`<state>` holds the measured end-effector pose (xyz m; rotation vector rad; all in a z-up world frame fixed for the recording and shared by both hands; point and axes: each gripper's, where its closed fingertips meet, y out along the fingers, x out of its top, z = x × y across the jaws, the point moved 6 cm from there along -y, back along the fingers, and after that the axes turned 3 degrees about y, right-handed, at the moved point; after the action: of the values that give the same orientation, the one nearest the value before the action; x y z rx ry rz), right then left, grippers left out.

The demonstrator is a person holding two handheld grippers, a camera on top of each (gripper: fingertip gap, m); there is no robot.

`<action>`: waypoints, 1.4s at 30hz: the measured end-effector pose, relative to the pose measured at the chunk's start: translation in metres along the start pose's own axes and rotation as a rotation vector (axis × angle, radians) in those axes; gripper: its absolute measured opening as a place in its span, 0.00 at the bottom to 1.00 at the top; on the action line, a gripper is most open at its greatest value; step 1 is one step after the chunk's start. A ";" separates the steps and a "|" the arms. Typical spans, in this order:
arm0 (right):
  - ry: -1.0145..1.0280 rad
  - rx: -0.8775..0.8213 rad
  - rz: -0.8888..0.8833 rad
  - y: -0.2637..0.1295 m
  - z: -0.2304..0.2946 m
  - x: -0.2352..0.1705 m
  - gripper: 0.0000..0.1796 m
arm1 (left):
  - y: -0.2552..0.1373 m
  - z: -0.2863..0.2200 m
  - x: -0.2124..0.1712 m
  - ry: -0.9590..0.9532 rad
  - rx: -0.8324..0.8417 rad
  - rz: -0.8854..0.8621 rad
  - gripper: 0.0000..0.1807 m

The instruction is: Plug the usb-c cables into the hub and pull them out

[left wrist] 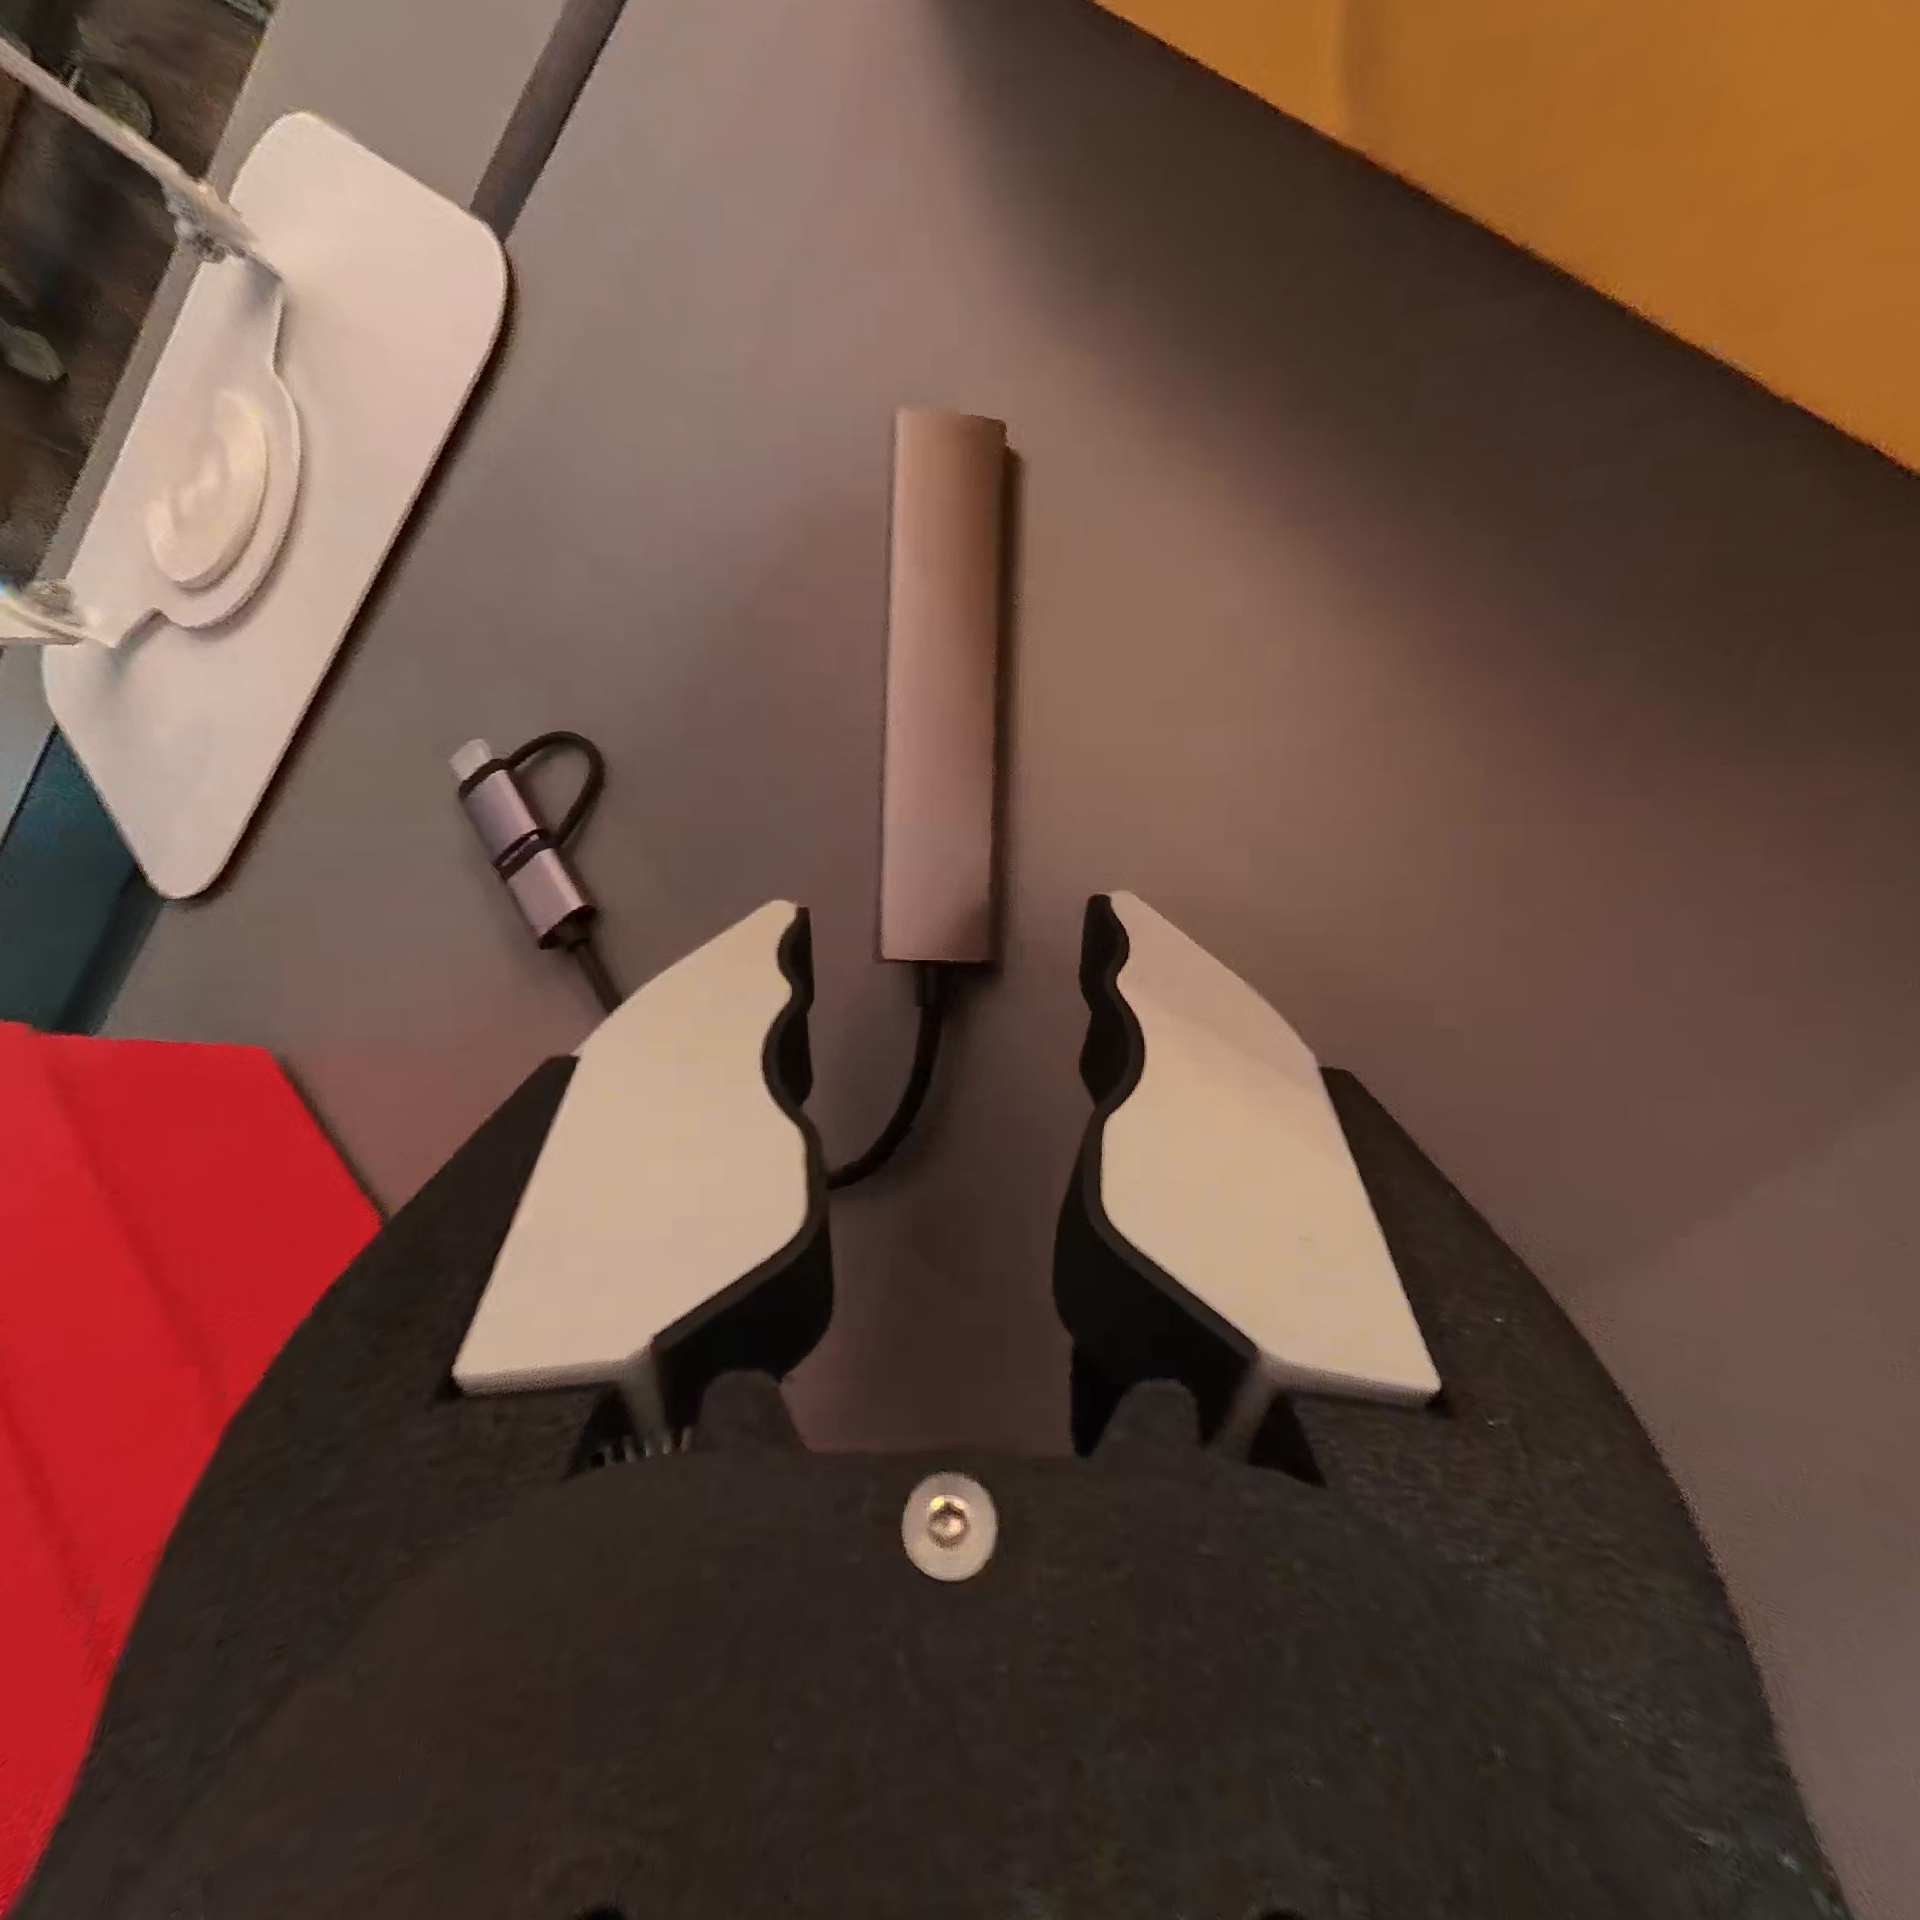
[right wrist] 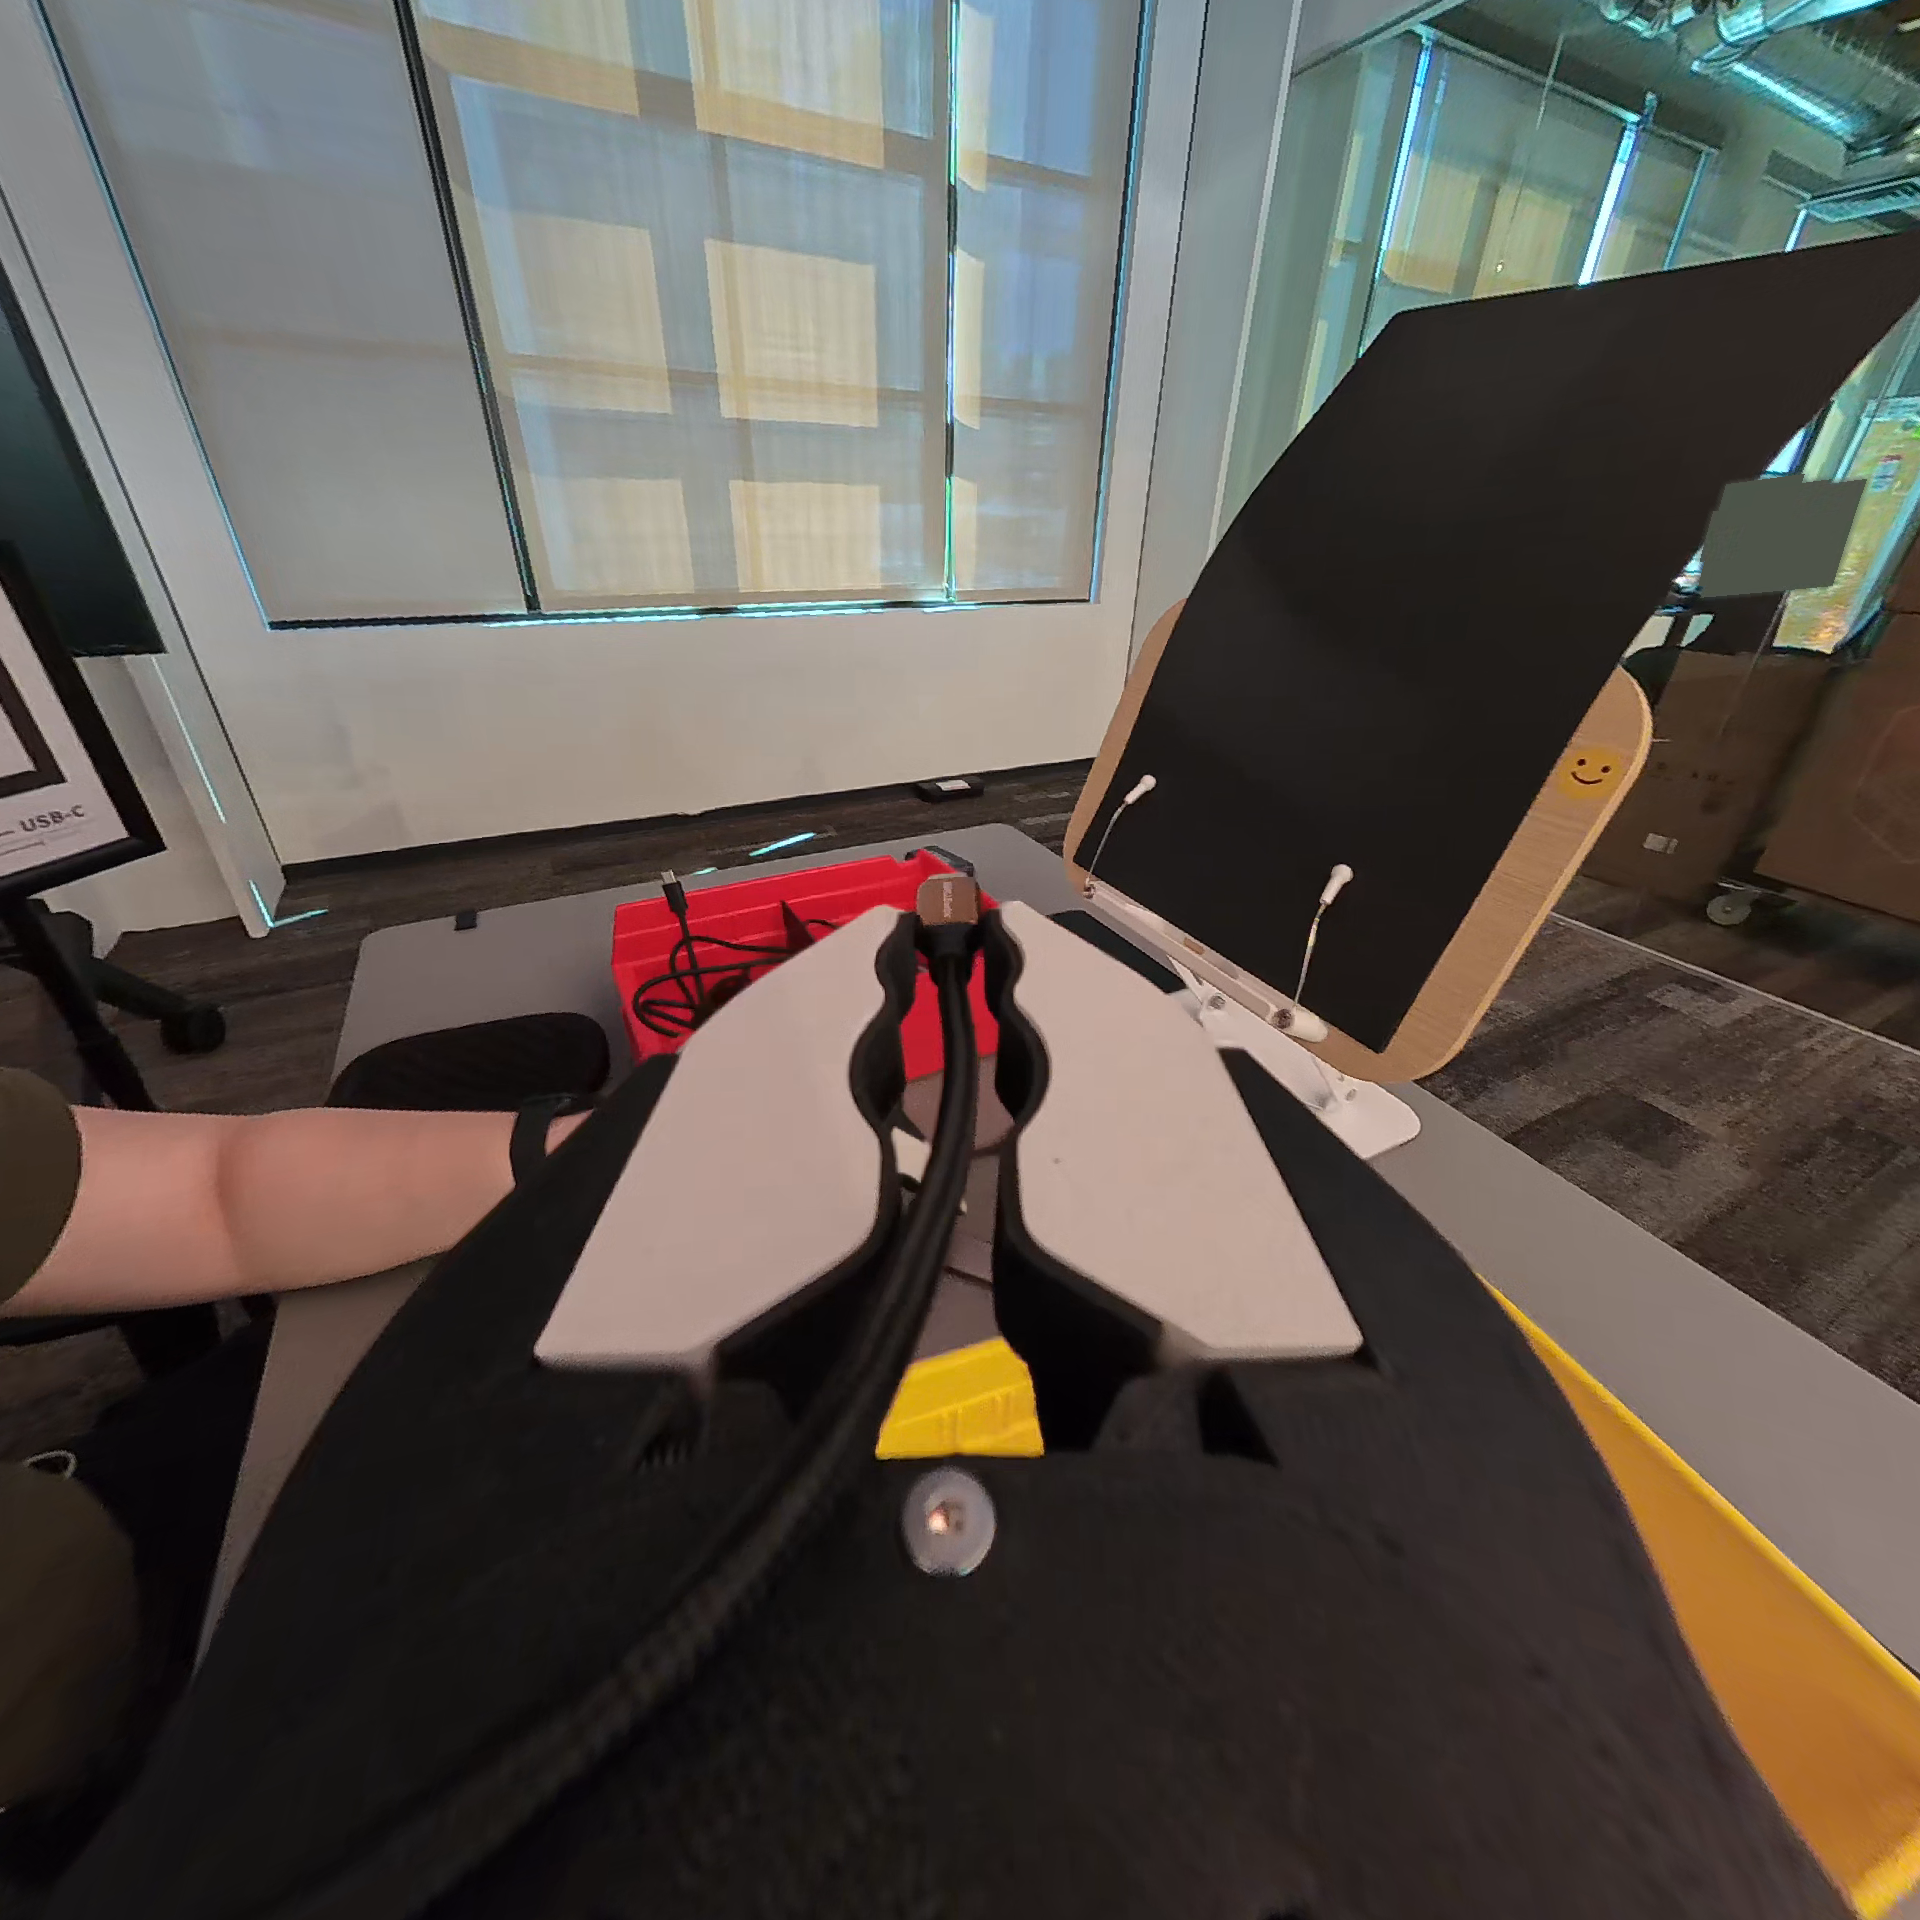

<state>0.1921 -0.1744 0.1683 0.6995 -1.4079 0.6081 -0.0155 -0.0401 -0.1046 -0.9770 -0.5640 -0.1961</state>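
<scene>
In the left wrist view a slim grey USB hub lies on the dark table, its short black lead curving back under my left finger. The lead's grey plug with a tethered adapter lies to the hub's left. My left gripper is open and empty, hovering just short of the hub's near end. In the right wrist view my right gripper is shut on a black braided USB-C cable just behind its metal plug, held up above the table. The cable trails back over the gripper body.
A red bin with more black cables sits behind the right gripper; its red edge shows in the left wrist view. A white stand base carries a tilted black board. A yellow bin lies at the right. A person's forearm reaches in from the left. Spacing between my two grippers at the tips: around 35 centimeters. Measured from the fingertips, the slim grey USB hub is 4 centimeters or so from the left gripper and 35 centimeters from the right.
</scene>
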 end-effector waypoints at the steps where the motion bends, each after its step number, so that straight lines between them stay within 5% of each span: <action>1: -0.008 -0.008 0.008 -0.001 -0.001 -0.001 0.07 | 0.001 -0.001 0.001 0.003 -0.003 -0.019 0.27; 9: -0.011 0.024 0.007 -0.010 0.000 0.001 0.07 | 0.013 0.003 0.001 -0.059 0.017 -0.059 0.13; 16: -0.011 0.036 0.046 -0.007 0.000 -0.004 0.07 | 0.013 0.012 0.004 -0.081 -0.030 -0.008 0.12; 22: -0.009 0.040 0.103 0.015 -0.001 -0.012 0.07 | -0.030 0.032 0.029 -0.331 -0.323 -0.125 0.12; 34: -0.152 0.005 0.209 0.126 0.016 -0.059 0.07 | -0.143 0.090 0.049 -0.575 -0.518 -0.587 0.12; 42: -0.395 -0.132 0.164 0.161 0.037 -0.074 0.07 | -0.162 0.101 0.041 -0.620 -0.487 -0.666 0.12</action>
<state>0.0416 -0.0935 0.1075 0.6233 -1.8691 0.5148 -0.0829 -0.0429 0.0786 -1.2984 -1.4582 -0.6566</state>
